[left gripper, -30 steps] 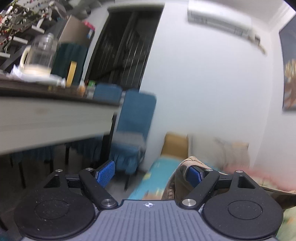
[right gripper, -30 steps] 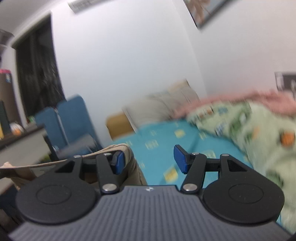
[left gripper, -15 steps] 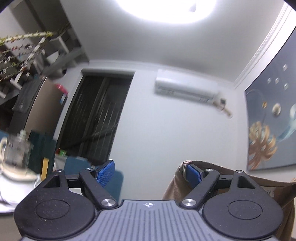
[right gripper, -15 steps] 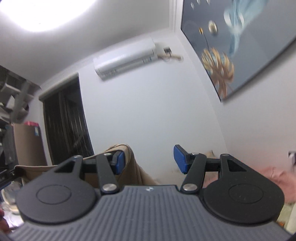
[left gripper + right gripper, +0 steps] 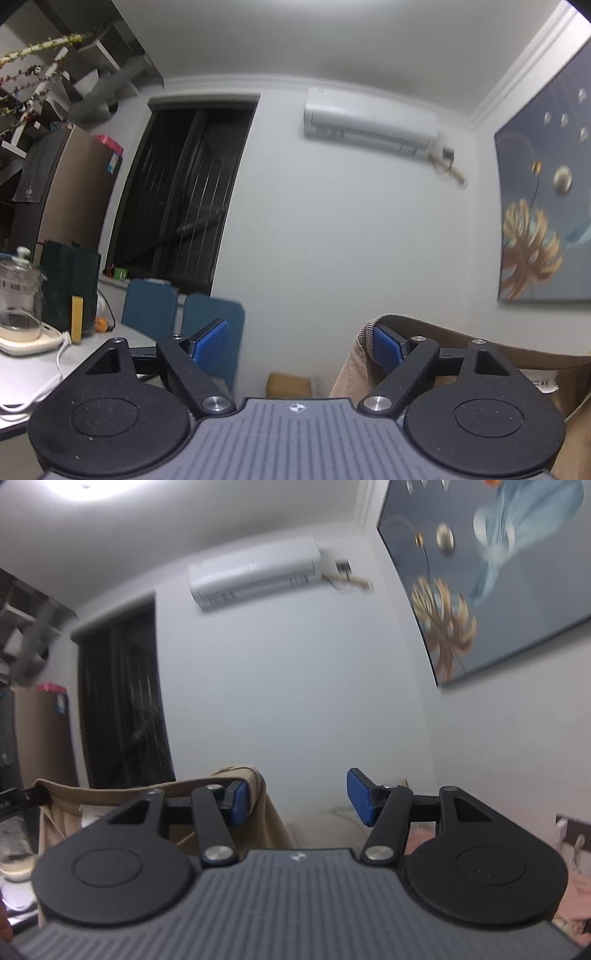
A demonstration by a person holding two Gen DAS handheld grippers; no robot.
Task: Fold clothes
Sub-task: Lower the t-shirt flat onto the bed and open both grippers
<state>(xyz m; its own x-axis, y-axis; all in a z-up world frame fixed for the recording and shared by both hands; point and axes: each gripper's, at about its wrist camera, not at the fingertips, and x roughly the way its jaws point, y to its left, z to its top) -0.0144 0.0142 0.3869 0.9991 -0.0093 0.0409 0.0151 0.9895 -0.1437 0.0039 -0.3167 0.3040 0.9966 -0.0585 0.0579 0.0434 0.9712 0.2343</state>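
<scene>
A tan garment (image 5: 480,354) held up in the air, strung between my left gripper (image 5: 295,341) and right gripper (image 5: 295,799).

Both sets of fingers stand spread; the cloth seems only hooked over one inner finger of each, not pinched. It could slip off if I tilt or jerk. A second ago I saw the bed and tabletop (image 5: 33,384); now wall, air conditioner (image 5: 369,123) and painting (image 5: 491,576).
</scene>
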